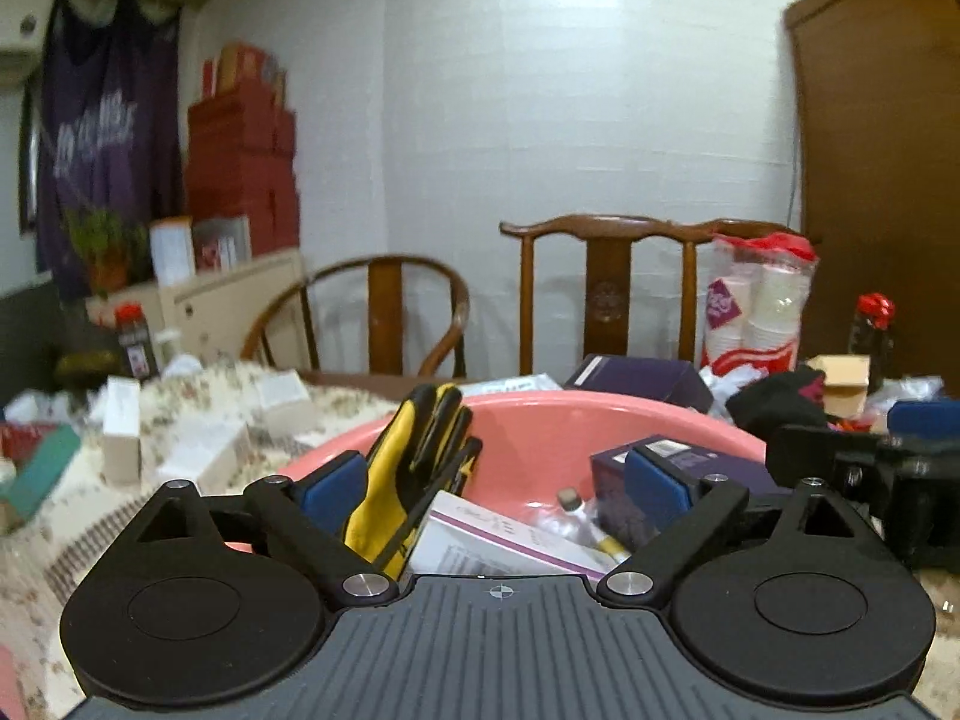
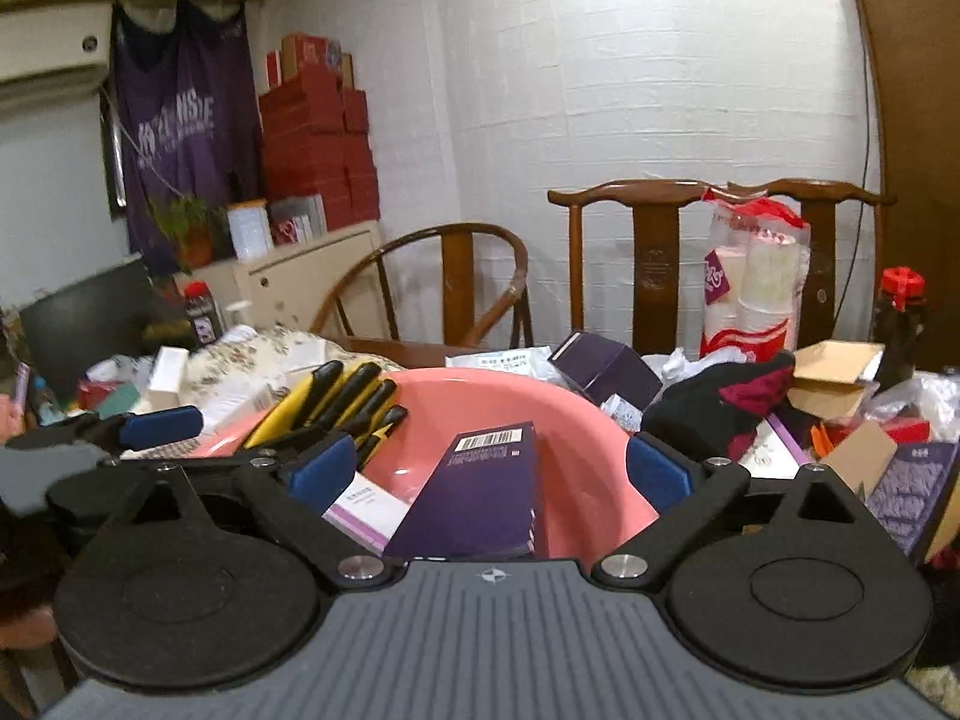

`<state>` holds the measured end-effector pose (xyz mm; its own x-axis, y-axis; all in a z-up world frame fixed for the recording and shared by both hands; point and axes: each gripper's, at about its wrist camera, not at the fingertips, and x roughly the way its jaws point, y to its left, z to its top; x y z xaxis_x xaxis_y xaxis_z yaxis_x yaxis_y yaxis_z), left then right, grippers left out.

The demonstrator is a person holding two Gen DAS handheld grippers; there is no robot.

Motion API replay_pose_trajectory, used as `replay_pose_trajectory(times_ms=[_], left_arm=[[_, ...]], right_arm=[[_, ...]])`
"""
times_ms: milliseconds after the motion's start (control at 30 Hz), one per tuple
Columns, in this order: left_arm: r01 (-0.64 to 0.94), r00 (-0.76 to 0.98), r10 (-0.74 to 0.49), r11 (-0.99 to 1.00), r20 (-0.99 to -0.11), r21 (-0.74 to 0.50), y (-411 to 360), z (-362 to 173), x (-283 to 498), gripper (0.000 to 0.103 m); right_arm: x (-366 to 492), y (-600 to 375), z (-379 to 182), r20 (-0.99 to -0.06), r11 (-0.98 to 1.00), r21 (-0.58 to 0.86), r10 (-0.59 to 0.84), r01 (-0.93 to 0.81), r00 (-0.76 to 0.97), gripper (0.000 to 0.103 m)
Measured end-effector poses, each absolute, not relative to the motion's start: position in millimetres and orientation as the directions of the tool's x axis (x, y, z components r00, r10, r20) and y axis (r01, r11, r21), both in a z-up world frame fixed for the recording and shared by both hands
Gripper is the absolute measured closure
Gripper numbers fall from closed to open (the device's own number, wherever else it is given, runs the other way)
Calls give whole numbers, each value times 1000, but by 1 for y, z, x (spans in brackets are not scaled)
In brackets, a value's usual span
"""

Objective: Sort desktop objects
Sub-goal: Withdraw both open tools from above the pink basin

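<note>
Your left gripper (image 1: 495,480) jaws wide and empty over the pink basin (image 1: 540,420), your right gripper (image 2: 486,471) likewise spread, yellow-black glove (image 1: 414,450) draped on its left rim, purple box (image 2: 480,492) leaning inside, white box (image 1: 498,540) beside it.

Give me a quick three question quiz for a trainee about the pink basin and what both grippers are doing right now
1. True or false: the yellow and black glove leans on the pink basin rim.
2. Which gripper holds something? A left gripper B right gripper C neither
3. What colour is the barcoded box in the basin?

Key: 1 true. 2 C, both are open. 3 dark purple.
</note>
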<state>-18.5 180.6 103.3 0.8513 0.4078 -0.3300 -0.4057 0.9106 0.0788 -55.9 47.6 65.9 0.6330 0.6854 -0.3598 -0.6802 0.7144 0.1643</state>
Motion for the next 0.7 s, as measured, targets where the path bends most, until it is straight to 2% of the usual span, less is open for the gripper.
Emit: replay_pose_trajectory(times_ms=[133,333,700], left_arm=[[-404,840,421,906,-341,122,169,99,-15,4],[-417,835,440,898,-331,143,166,92,-21,4],[-414,862,434,901,-262,132,145,90,-45,3]], right_arm=[[-50,37,61,-383,693,200,706,-692,596,2],[-34,26,42,-409,629,353,769,-692,491,1],[-64,1,47,-346,641,253,759,-725,551,1]])
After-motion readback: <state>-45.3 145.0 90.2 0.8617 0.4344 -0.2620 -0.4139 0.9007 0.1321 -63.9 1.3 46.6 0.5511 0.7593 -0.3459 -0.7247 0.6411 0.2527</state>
